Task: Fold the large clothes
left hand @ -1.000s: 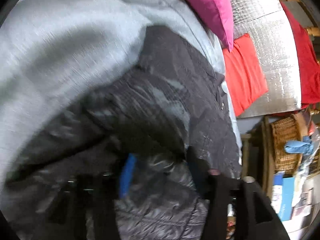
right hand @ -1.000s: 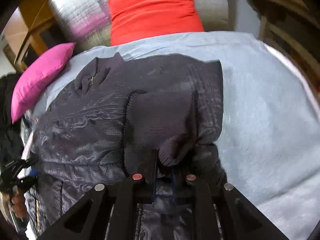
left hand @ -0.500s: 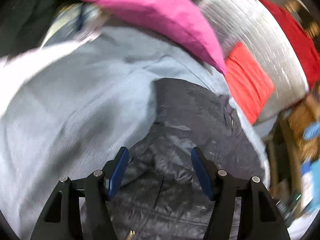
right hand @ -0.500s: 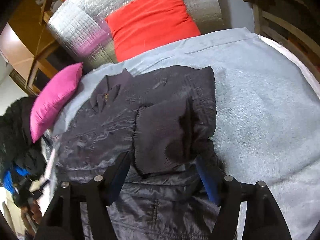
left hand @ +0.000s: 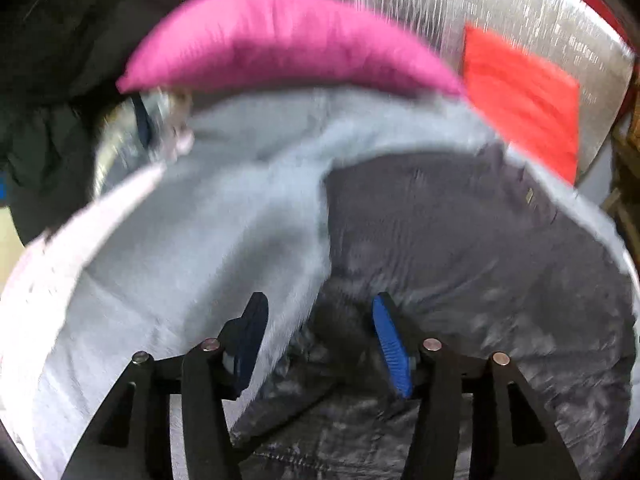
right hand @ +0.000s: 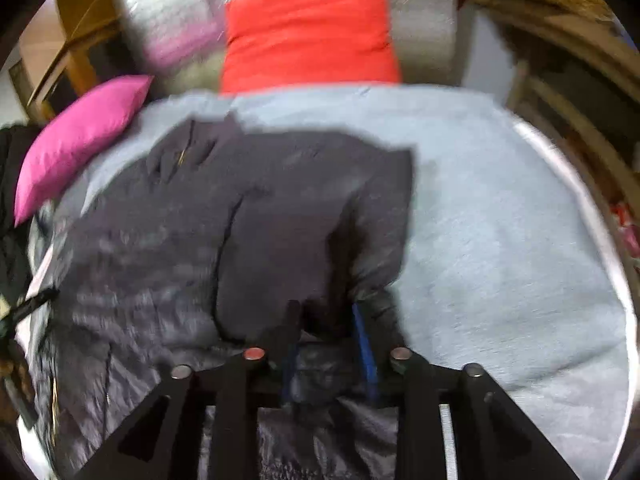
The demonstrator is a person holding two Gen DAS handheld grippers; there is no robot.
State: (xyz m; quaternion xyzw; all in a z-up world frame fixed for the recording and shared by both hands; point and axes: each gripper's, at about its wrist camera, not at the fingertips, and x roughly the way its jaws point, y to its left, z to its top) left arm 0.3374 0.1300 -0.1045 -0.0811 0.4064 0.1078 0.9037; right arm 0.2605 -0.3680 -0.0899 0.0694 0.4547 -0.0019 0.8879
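Observation:
A dark grey puffer jacket (right hand: 168, 264) lies spread on a light grey blanket (right hand: 500, 240), one sleeve (right hand: 288, 248) folded across its front. My right gripper (right hand: 326, 360) is over the jacket's near edge. Its jaws are closing, and a lump of jacket fabric fills the gap between the blue pads (right hand: 366, 354). In the left wrist view the jacket (left hand: 480, 248) covers the right half of the blanket (left hand: 180, 240). My left gripper (left hand: 320, 332) hovers over the jacket's left edge. Its jaws close slightly, the pads (left hand: 390, 346) stay apart, and nothing is pinched.
A pink cushion (left hand: 288, 44) and a red cushion (right hand: 308, 28) lean against a silver quilted backrest (left hand: 500, 4) at the far side. Wooden furniture (right hand: 568, 92) stands to the right. Dark clothing (left hand: 44, 100) is piled at the left.
My right gripper let go of the sleeve cuff, opened wide, then narrowed onto the jacket's near edge. The left gripper rolled upright and rose, so the pink cushion now fills the top of its view.

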